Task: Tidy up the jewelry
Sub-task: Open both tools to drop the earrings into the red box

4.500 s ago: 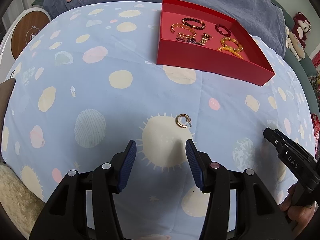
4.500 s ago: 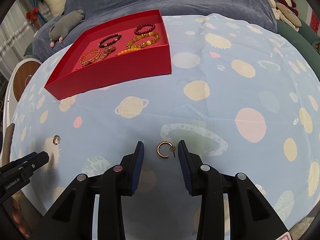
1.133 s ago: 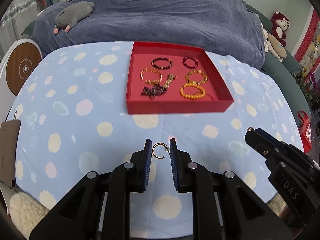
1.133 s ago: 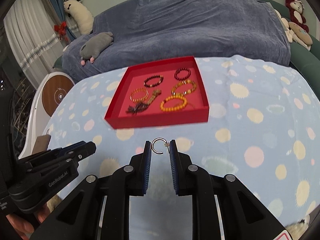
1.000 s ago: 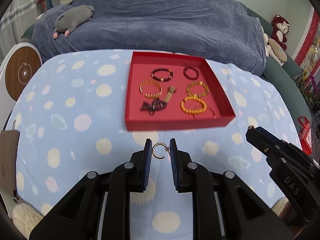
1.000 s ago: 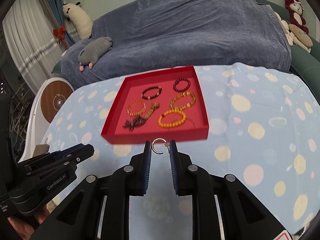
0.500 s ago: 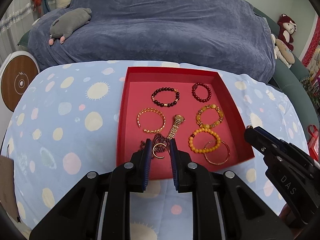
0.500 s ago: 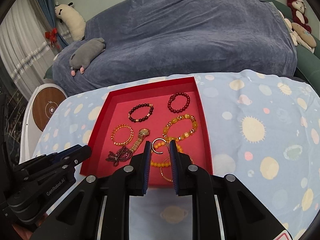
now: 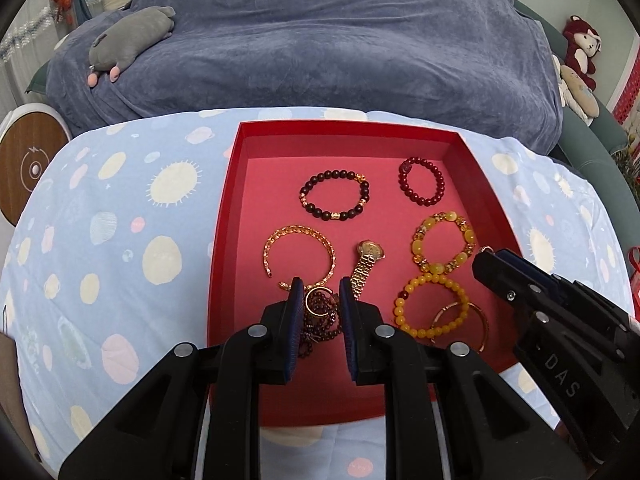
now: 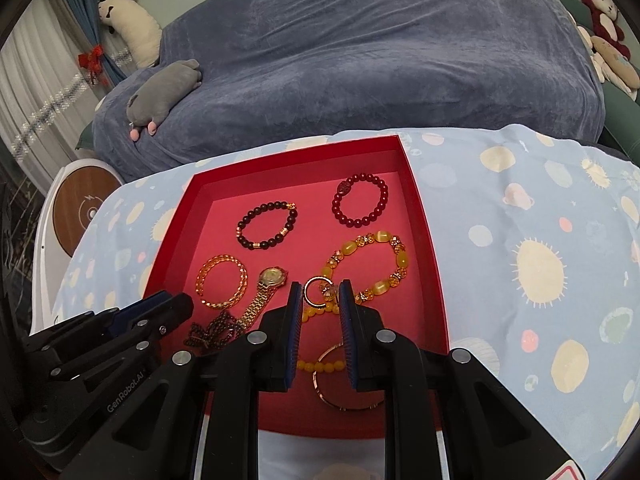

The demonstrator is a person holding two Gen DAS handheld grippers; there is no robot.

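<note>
My left gripper [image 9: 319, 300] is shut on a small gold hoop earring [image 9: 316, 302] and holds it above the near-left part of the red tray [image 9: 224, 216], over a dark bead necklace [image 9: 320, 326]. My right gripper [image 10: 319, 294] is shut on a matching gold hoop earring [image 10: 318, 291] above the near-middle of the red tray [image 10: 430, 248], over the yellow bead bracelets [image 10: 368, 264]. The tray holds several bracelets, a gold watch [image 9: 366, 260] and a thin gold bangle [image 9: 464, 324].
The tray lies on a light blue spotted cloth [image 9: 120, 240] over a table. Behind it is a sofa under a blue-grey cover [image 9: 320, 52] with a grey plush toy [image 9: 132, 36]. A round white-and-wood device [image 9: 28, 164] stands at the left.
Both grippers, each still holding its earring, have moved forward and lower over the tray. The tray now fills more of both views.
</note>
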